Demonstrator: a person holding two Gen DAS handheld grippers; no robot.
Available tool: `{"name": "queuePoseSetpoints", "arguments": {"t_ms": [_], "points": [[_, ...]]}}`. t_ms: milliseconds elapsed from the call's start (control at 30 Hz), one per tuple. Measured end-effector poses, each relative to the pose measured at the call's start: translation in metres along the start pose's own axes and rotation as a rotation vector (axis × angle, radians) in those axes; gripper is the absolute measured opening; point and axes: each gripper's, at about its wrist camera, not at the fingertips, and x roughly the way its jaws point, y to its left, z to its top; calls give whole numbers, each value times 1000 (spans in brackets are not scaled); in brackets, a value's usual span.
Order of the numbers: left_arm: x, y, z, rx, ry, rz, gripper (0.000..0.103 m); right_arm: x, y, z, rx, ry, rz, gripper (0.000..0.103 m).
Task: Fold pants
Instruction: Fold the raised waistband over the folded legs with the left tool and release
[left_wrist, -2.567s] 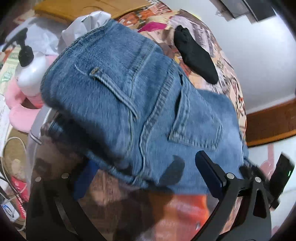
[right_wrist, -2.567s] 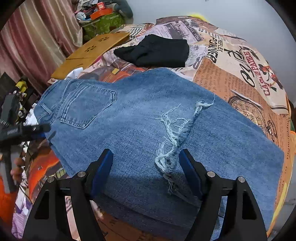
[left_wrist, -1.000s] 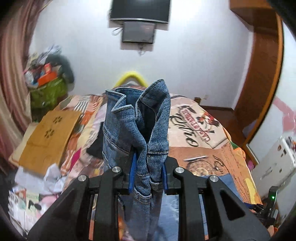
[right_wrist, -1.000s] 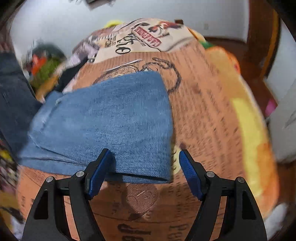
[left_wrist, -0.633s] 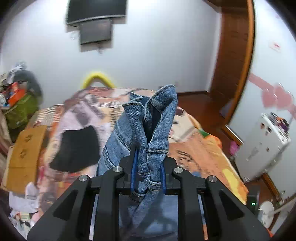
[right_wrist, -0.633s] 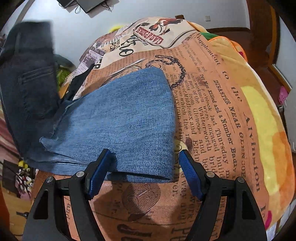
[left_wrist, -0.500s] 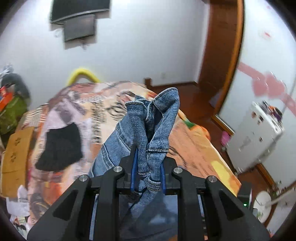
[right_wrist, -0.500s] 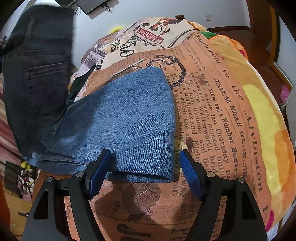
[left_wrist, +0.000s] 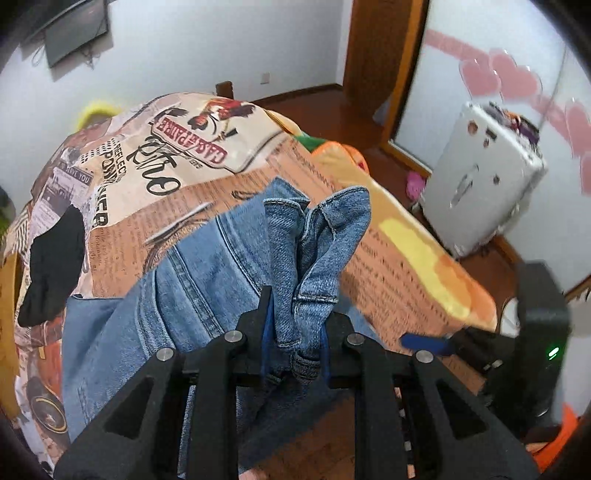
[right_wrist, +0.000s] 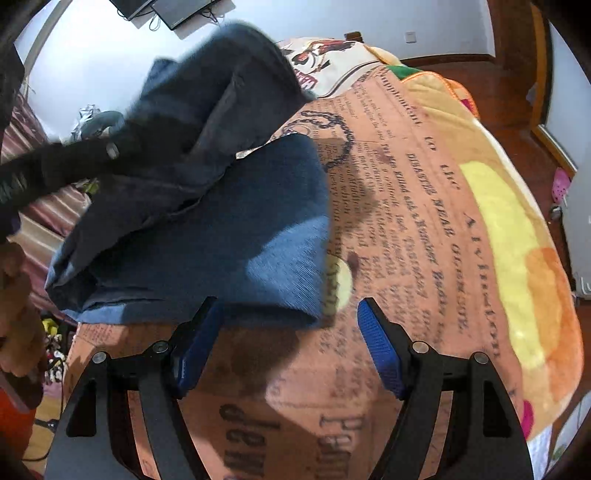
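- Left wrist view: the left hand-held gripper (left_wrist: 295, 325) has its jaws nearly together, clamped on a bunched waistband of the blue denim pants (left_wrist: 207, 280).
- The rest of the pants hangs down onto the bed's orange newspaper-print blanket (left_wrist: 399, 258).
- Right wrist view: the right hand-held gripper (right_wrist: 284, 347) stands wide apart and holds nothing.
- Its blue pads (right_wrist: 380, 347) hover just beside the folded leg end (right_wrist: 273, 258), which lies flat on the blanket.
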Motion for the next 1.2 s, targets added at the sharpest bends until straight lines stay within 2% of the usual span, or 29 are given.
{"name": "queuePoseSetpoints", "arguments": {"t_ms": [100,133,200,233,267,333,433,567,700,833,900,1100,1200], "points": [[4,-3,-5,13,22,8,23,-9,-3,-6,13,-7,-7,72],[4,-3,-5,16,31,9,29,-11,-3,-7,14,-9,-9,72],[5,-3,-5,19,70,-39,50,-15,-1,-8,11,-13,-14,72],[0,-3,-7,14,65,-76,62,-17,0,-10,11,-15,-16,72],[-4,-1,-8,10,44,-82,67,-19,1,-11,11,-16,-16,72],[-21,1,-8,26,-14,-58,69,-20,5,-11,7,-17,-18,72],[-37,15,-2,17,-56,-8,70,-14,7,-5,0,-14,-24,72],[-50,59,14,-42,-102,99,77,-12,15,-3,-15,-8,-20,72],[-42,119,32,-114,-97,197,82,-8,24,-1,-34,0,-12,72],[-5,169,39,-104,-11,376,83,3,32,1,-50,24,-1,72],[17,185,37,-90,45,418,83,10,36,3,-56,41,5,72],[85,229,9,-49,248,431,83,29,50,11,-91,70,-11,74],[92,244,-9,-72,259,385,87,35,51,18,-98,73,-23,75]]}}
